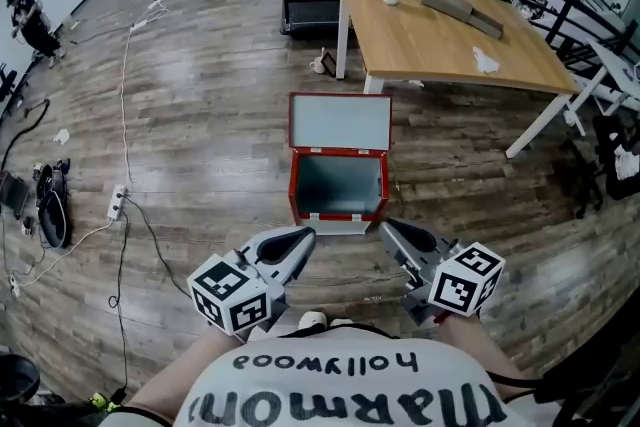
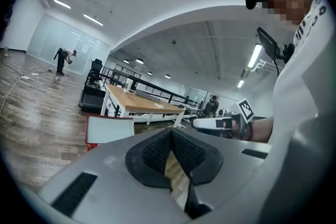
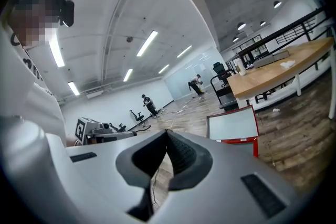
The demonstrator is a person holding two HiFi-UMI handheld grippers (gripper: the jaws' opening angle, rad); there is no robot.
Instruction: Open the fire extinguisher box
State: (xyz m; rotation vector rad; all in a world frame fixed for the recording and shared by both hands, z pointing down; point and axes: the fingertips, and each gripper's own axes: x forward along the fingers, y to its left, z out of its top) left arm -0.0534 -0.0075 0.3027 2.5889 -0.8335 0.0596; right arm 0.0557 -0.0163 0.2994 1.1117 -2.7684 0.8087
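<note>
On the floor point(image 1: 200, 115), a red fire extinguisher box point(image 1: 338, 185) is seen lid-up; nearer, left tool point(image 1: 300, 240) and right tool point(image 1: 390, 233) are closed together, empty.

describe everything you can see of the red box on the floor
The red box looks like painted metal and stands on the wooden floor near the table. Its lid is swung up and back, pale grey inside; the body is open and looks empty. Nothing touches it: the left gripper and right gripper are shut and short of its front edge.
</note>
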